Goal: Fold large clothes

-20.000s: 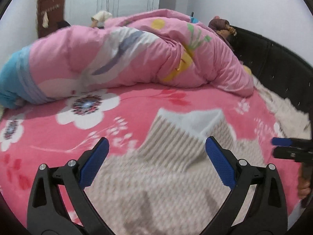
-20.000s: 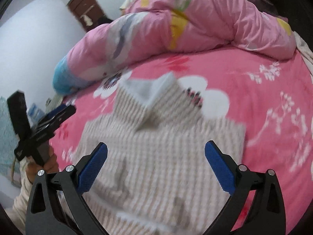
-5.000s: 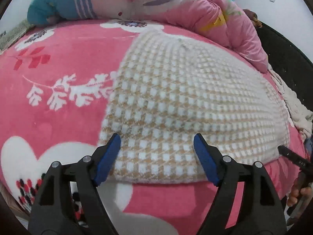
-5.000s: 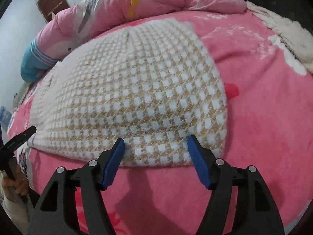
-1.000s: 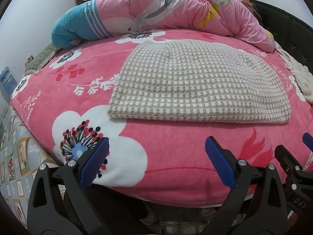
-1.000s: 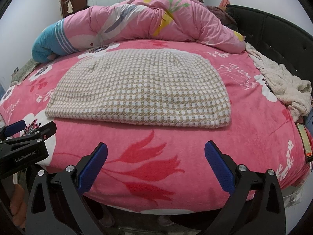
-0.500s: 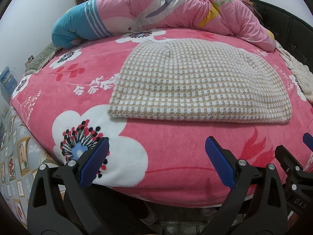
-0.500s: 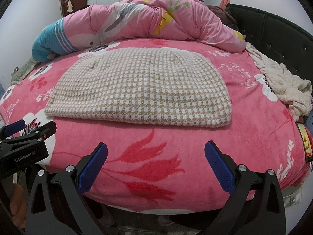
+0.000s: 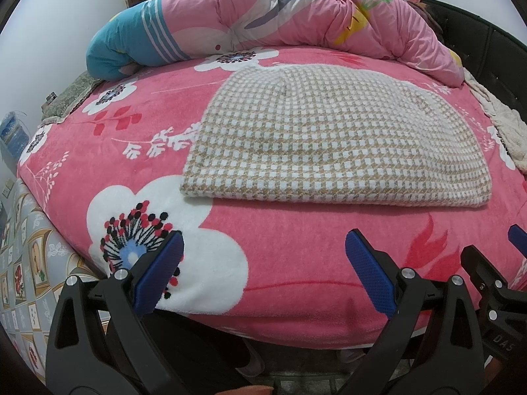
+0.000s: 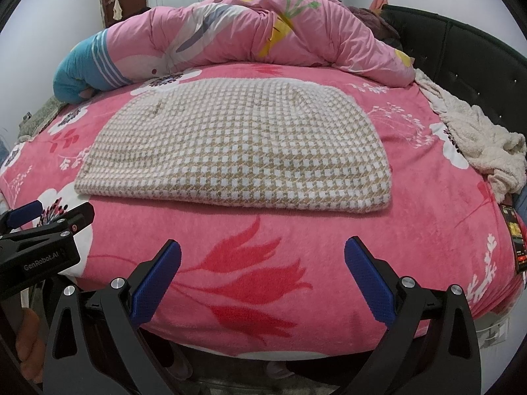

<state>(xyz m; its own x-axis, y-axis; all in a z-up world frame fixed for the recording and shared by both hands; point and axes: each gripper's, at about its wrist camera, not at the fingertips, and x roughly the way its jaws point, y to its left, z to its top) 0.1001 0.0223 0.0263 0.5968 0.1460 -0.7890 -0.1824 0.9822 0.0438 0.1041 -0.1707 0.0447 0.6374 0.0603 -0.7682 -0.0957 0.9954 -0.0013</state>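
Left wrist view. The left claw [image 9: 263, 263] sits at the bottom of the frame, jaws spread wide, nothing between the blue pads [image 9: 158, 271]. It hangs over the near edge of the bed, above the pink flowered blanket [image 9: 296, 240]. The folded sweater [image 9: 329, 141], beige and white check, lies flat on the blanket in the centre of the frame, well above the claw and apart from it; its near folded edge runs across the middle, slightly right of the claw's gap. A rolled pink quilt [image 9: 280, 16] lies across the top of the frame behind the sweater. A cream towel [image 9: 504, 131] lies at the right edge. Part of the right claw [image 9: 494, 283] shows at lower right.

Right wrist view. The right claw [image 10: 263, 263] is at the bottom centre, jaws equally wide, holding nothing. The sweater [image 10: 237, 144] lies in the middle of the frame, above the claw, a strip of bare blanket [image 10: 329, 240] between them. The quilt [image 10: 263, 29] fills the top, the towel [image 10: 477, 138] lies at right, just beside the dark headboard [image 10: 467, 52]. The left claw [image 10: 42, 230] enters at lower left, near the sweater's near left corner but not touching it.
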